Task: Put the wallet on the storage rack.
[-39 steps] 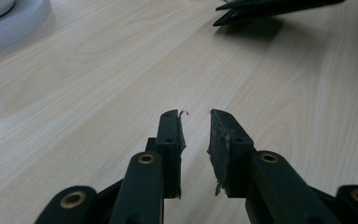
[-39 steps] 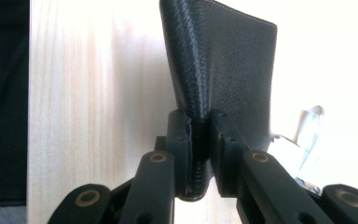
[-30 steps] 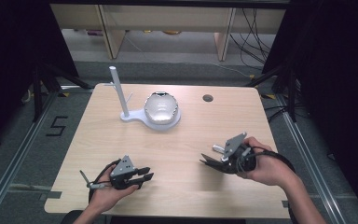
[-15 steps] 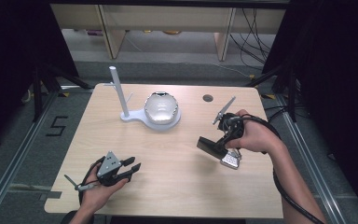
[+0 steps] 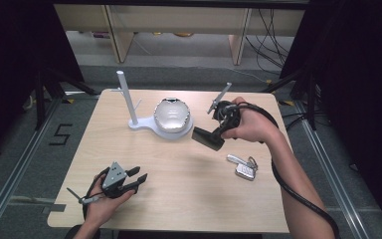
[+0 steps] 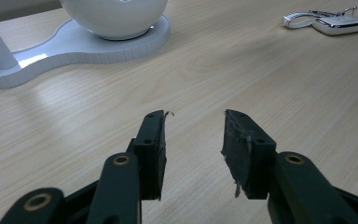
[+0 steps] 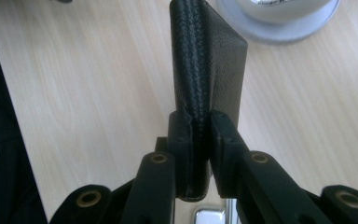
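Our right gripper is pinching a black leather wallet; in the right gripper view both jaws press on the wallet from either side, and it stands up on edge between them, its stitched spine toward the camera. From the high view we hold it lifted above the wooden table, just right of a white stand that carries a shiny domed object on its round base and an upright white post at its other end. Our right hand grips the tool, with its black cable running back along the forearm.

A set of keys with a silver fob lies flat on the table, nearer to us than the wallet and below the right hand.

Our left gripper rests low near the table's near left corner, held in the left hand. Its jaws stand spread apart with nothing between them, only bare wood showing in the gap in the left gripper view, which also shows the stand's base and the keys farther off.
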`<state>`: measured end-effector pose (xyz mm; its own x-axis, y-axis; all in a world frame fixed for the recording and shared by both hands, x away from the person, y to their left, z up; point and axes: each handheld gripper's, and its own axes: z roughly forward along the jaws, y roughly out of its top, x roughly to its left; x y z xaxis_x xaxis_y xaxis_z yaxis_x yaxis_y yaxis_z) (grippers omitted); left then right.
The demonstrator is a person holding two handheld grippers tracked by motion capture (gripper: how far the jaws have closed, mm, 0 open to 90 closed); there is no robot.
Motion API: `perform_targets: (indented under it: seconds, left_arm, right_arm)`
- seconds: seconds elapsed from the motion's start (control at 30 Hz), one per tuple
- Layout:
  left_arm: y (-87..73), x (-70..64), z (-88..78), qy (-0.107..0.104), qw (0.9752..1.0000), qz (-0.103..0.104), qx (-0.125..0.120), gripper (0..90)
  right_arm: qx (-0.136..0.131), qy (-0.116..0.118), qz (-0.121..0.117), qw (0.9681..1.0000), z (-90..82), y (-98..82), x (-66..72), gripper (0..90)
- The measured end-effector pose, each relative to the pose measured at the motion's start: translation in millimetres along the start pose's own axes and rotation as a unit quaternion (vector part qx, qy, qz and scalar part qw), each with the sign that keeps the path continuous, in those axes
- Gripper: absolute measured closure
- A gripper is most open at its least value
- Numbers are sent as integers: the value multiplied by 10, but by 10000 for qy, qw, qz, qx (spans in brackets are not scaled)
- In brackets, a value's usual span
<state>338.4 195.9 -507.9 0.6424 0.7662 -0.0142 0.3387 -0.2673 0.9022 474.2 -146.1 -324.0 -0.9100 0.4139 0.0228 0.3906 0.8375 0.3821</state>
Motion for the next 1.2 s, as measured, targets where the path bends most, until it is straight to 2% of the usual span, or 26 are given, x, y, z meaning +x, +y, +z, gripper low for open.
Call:
perform_targets:
  seconds: [0.1,0.13,0.3,0.4,0.47,0.53,0.57,0.63,0.93,1.2]
  left_arm:
    - [0,2,0,-6,10000,-6,0,584]
    - [0,2,0,-6,10000,-6,0,583]
    - [-8,2,1,-27,10000,-6,-8,582]
    - [-10,4,-2,-22,10000,-15,17,582]
    - [-14,9,5,-67,9999,-54,-62,583]
    - [-11,10,-5,-21,10000,-30,-23,582]
    - [-11,13,-6,-23,10000,-32,-31,582]
    - [-14,16,-1,-31,10000,-51,-29,581]
    - [-21,20,14,-81,9999,-60,-30,582]
    - [-16,30,-1,-43,10000,-65,-12,582]
  right_arm:
    - [43,0,-47,10000,14,153,-34,807]
    - [43,0,-47,10000,14,153,-34,807]
    - [-30,-21,-210,9998,42,448,-98,807]
    - [-17,-10,-197,9998,66,537,-112,807]
    - [-41,-51,-197,9998,90,626,-139,807]
    - [-78,-46,-221,9997,96,654,-151,807]
    - [-90,-40,-148,9998,100,678,-152,807]
    - [-159,-76,-230,9996,111,751,-190,807]
    - [-289,-147,-199,9993,144,928,-235,807]
    - [-525,-247,-157,9982,242,1045,-362,807]
